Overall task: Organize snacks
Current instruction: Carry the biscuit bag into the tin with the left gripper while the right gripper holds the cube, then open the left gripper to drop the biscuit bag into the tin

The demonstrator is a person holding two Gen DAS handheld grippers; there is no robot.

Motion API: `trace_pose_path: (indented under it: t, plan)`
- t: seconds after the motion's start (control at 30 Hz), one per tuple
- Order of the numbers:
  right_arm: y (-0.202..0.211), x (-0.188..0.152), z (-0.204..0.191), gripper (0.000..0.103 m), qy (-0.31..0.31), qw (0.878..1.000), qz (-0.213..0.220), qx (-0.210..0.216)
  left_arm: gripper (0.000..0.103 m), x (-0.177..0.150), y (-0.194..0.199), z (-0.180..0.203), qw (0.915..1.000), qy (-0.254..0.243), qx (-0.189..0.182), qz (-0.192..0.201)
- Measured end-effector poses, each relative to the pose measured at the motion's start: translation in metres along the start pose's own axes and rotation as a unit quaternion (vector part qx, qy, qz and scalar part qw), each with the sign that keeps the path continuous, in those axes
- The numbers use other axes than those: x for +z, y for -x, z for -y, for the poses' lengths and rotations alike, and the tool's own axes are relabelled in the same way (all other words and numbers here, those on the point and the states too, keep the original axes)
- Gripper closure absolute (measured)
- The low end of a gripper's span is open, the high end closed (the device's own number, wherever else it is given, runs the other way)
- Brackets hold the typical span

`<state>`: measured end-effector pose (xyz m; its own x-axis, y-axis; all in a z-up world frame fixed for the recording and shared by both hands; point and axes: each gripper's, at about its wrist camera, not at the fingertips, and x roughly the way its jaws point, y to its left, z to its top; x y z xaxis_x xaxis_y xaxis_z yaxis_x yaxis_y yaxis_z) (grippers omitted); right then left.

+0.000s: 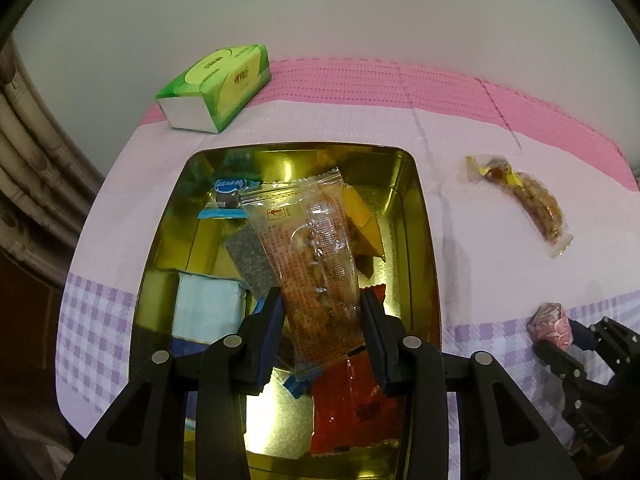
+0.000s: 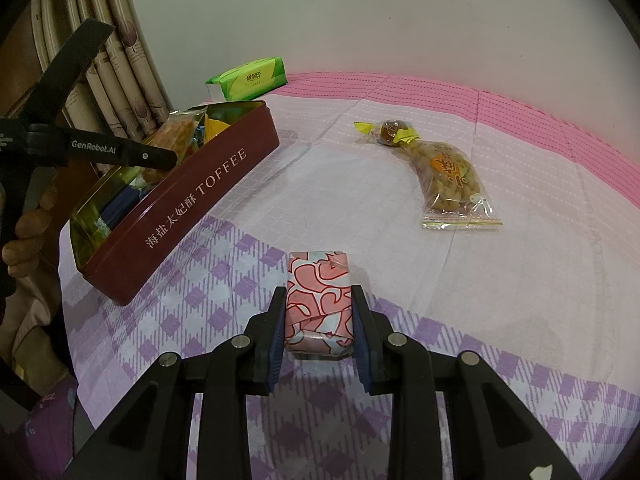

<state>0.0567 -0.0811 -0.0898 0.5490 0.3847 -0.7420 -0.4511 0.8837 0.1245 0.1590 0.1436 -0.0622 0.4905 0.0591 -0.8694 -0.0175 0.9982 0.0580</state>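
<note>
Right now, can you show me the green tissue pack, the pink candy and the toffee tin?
green tissue pack (image 1: 218,80), left wrist view, top face.
pink candy (image 2: 319,300), right wrist view, wrapper's middle.
toffee tin (image 2: 192,204), right wrist view, red side wall.

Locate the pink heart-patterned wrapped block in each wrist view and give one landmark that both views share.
Left wrist view: the pink wrapped block sits at the far right edge, low, on the checked cloth, held by the right tongs.
Right wrist view: it is at bottom centre, between the right tongs' pads.
Shared landmark: the green tissue pack at the back, beyond the toffee tin.
</note>
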Motion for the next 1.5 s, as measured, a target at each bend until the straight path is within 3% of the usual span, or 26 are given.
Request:
trace_pose_path:
  t: [0.73,1.23,1.37,1.5]
  plan:
    - [0.000,0.000,0.000,0.076,0.000,1.000,0.000,-0.001,0.063,-0.003,0.002,0.006,0.9992,-0.023,0.034,0.003]
    - [-0.001,0.000,-0.001,0.076,0.000,1.000,0.000,-0.002,0.063,-0.014,0.037,0.002,0.9986,-0.018,0.047,0.014]
    - [-0.001,0.000,-0.001,0.076,0.000,1.000,0.001,-0.002,0.060,-0.022,0.054,0.000,0.9987,-0.011,0.047,0.016]
    - [-0.001,0.000,-0.001,0.076,0.002,1.000,0.000,-0.004,0.047,-0.035,0.071,-0.003,0.9985,-0.006,0.051,0.020]
